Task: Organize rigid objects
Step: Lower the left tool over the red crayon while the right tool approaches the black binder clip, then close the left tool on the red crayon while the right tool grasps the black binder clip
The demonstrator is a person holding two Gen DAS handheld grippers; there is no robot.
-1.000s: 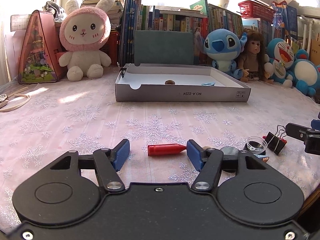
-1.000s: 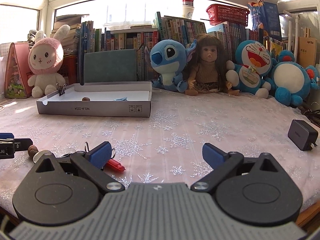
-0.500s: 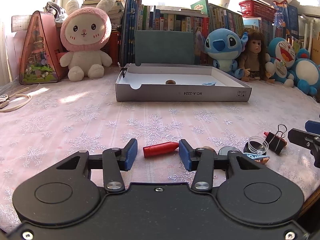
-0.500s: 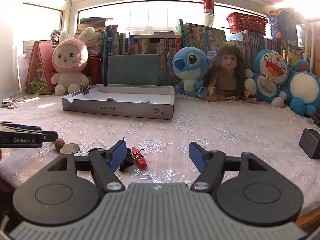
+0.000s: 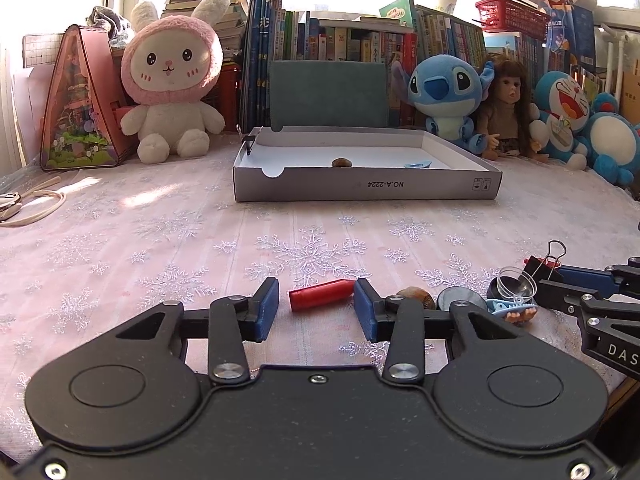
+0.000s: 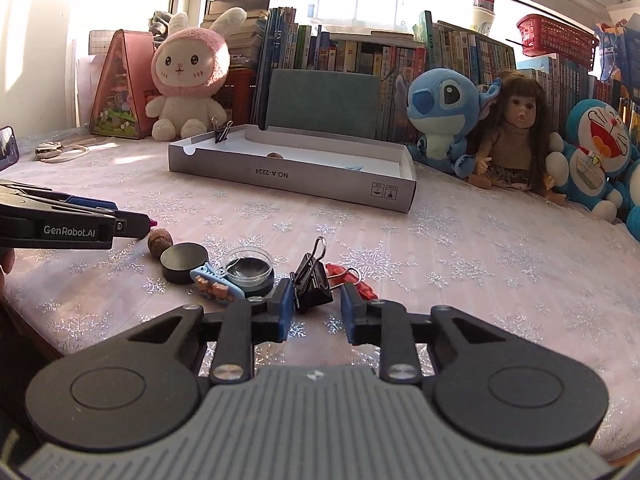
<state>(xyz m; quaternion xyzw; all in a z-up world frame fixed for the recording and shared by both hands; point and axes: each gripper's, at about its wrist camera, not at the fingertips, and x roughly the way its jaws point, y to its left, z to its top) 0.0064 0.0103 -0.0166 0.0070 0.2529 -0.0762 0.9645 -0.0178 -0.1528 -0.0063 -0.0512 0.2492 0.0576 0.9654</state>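
Red crayon (image 5: 322,294) lies on the tablecloth (image 5: 160,240) between the left gripper (image 5: 316,306), whose closing jaws bracket it, one pad touching its tip. Right of the crayon, the right gripper (image 6: 314,306) pinches a black clip (image 6: 312,282).

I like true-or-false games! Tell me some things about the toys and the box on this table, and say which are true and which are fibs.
1. The pink bunny plush sits to the left of the grey box. True.
2. The grey box has nothing in it. False: a brown nut and a light blue piece lie inside.
3. A black binder clip is between the fingers of the right hand-held gripper. True.
4. The red basket stands on the tablecloth. False: it sits up on top of the books.
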